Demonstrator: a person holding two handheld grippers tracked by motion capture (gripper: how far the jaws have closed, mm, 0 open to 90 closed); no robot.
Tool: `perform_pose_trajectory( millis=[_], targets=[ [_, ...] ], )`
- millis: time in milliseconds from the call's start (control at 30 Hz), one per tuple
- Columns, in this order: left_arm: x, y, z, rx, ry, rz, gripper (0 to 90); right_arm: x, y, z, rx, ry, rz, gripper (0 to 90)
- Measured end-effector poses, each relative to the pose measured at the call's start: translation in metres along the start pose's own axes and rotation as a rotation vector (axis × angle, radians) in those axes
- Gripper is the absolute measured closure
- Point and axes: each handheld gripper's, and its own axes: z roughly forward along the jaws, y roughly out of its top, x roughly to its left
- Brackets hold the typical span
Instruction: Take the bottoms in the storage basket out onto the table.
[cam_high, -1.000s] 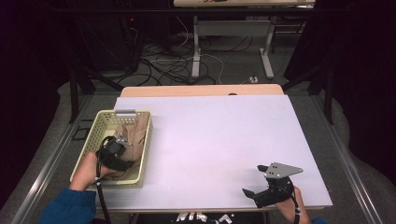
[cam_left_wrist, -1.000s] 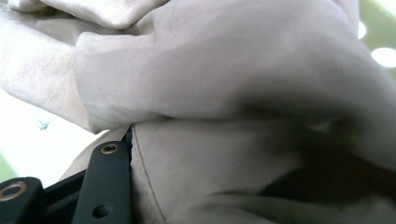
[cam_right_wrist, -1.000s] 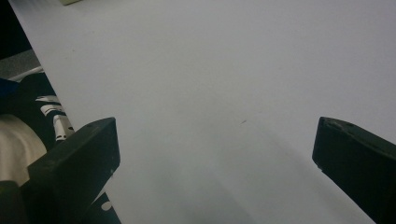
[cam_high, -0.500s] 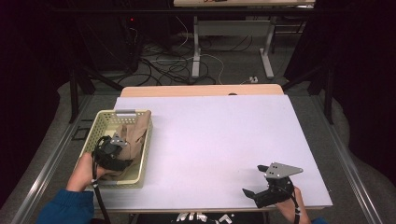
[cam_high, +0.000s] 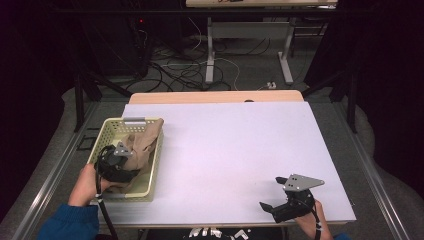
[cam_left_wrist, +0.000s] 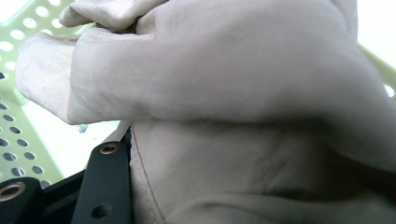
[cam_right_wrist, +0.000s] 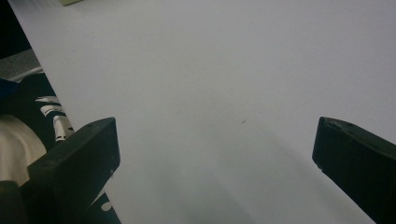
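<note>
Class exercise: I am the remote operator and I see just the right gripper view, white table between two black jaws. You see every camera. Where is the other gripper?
Observer: The left tongs are down inside a pale yellow basket at the table's left edge.
Operator: Is anything in that basket?
Observer: Yes, a beige cloth lies bunched in it, pressed close against the left tongs' black jaw.
Operator: Have those tongs gripped it?
Observer: I cannot tell; cloth hides the jaw tips in the left gripper view.
Operator: And where do my tongs sit on the table?
Observer: The right tongs are open near the front right corner, holding nothing.
</note>
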Motion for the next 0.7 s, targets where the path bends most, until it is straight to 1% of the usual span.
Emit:
perform_pose_trajectory(
  millis=[33,200,333,367,400,500,567,600,633,700],
  targets=[
    [0.0,0.0,-0.001,-0.001,-0.005,-0.004,44.7,0.0,0.0,0.0,0.0,0.0,0.0,0.3],
    [0.0,0.0,-0.004,-0.022,0.02,-0.002,44.5,0.0,0.0,0.0,0.001,-0.001,0.001,0.3],
    [0.0,0.0,-0.008,-0.039,0.025,-0.006,44.5,0.0,0.0,0.0,0.0,-0.003,-0.002,0.3],
    [0.001,0.0,-0.008,-0.04,0.021,-0.008,44.5,0.0,0.0,0.0,-0.001,0.0,-0.004,0.3],
    [0.001,0.0,-0.009,-0.045,0.027,-0.009,44.4,0.0,0.0,0.0,0.0,-0.004,-0.004,0.3],
    [0.001,0.0,-0.011,-0.056,0.03,-0.014,44.4,0.0,0.0,0.0,0.0,-0.001,-0.005,0.3],
    [0.002,0.0,-0.014,-0.065,0.043,-0.01,44.4,-0.001,0.0,0.0,-0.001,-0.001,-0.006,0.3],
    [0.001,0.0,-0.014,-0.074,0.045,-0.018,44.4,0.0,0.0,0.0,-0.001,0.003,0.0,0.3],
    [0.002,0.001,-0.016,-0.075,0.05,-0.007,44.4,0.0,0.0,0.0,-0.001,0.001,-0.002,0.3],
    [0.002,0.001,-0.018,-0.088,0.051,-0.019,44.4,0.0,0.0,0.001,0.0,0.001,-0.001,0.3]
  ],
)
